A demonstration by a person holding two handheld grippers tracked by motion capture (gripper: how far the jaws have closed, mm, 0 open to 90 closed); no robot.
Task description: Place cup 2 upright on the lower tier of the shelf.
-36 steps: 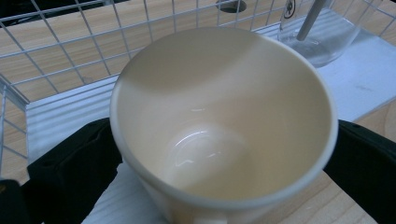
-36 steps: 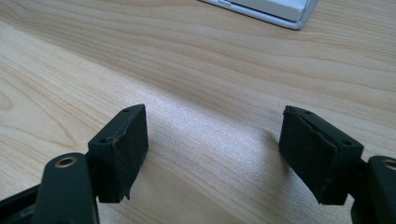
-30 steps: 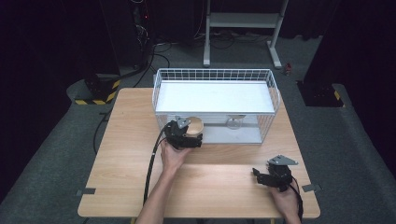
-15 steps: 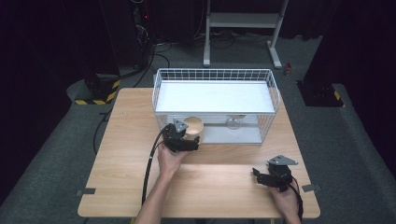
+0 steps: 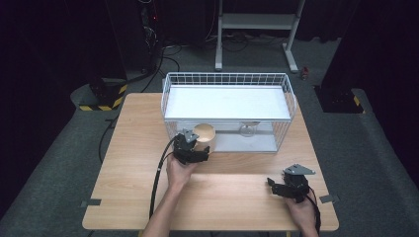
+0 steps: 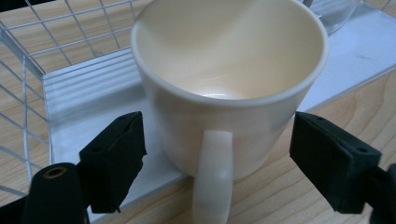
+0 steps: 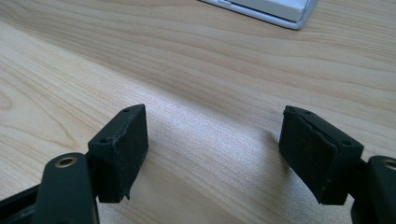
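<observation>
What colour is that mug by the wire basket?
Cream, the mug; clearest in the left gripper view.

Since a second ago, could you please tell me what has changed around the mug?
The left gripper has just been closing its jaws around the cream mug, which sits between them at the wire basket's front; the pads do not press on it yet. The right gripper stayed open over the table.
</observation>
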